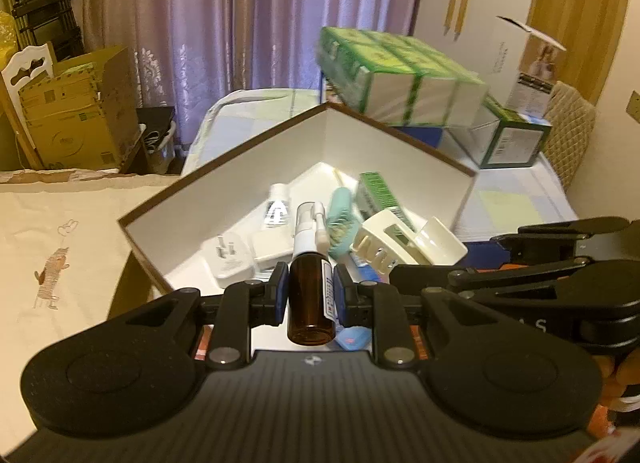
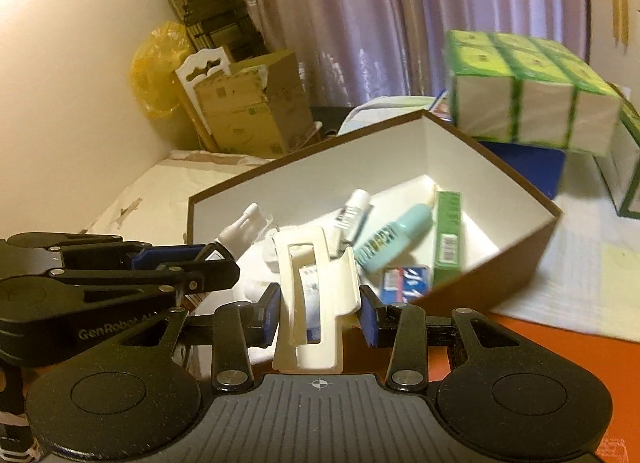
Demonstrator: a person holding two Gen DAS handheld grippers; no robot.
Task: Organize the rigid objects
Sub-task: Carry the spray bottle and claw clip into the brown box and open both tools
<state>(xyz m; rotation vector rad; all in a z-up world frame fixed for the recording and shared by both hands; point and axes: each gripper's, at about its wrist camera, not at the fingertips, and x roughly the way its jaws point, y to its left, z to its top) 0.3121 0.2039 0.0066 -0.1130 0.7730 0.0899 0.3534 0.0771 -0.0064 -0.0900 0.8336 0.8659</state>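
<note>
Glass amber bottle (image 1: 311, 295) clamped in left tool (image 1: 311, 295); ribbed cream clip (image 2: 314, 299) in right tool (image 2: 318, 303).

The little brown bottle (image 1: 310, 299) looked like shiny glass with a white plastic top and a paper label. The cream hair clip (image 2: 312, 299) was smooth, hard plastic. The big box (image 1: 224, 199) seemed to be stiff card, brown outside and matt white inside. The left gripper (image 1: 310, 291) and the right gripper (image 2: 318, 311) were matt black plastic with blue pads (image 1: 280, 287) and small shiny metal pins. The curtain (image 1: 240, 15) was soft purple cloth with a slight shine. The cardboard box (image 1: 76, 111) was rough brown paper board.
</note>
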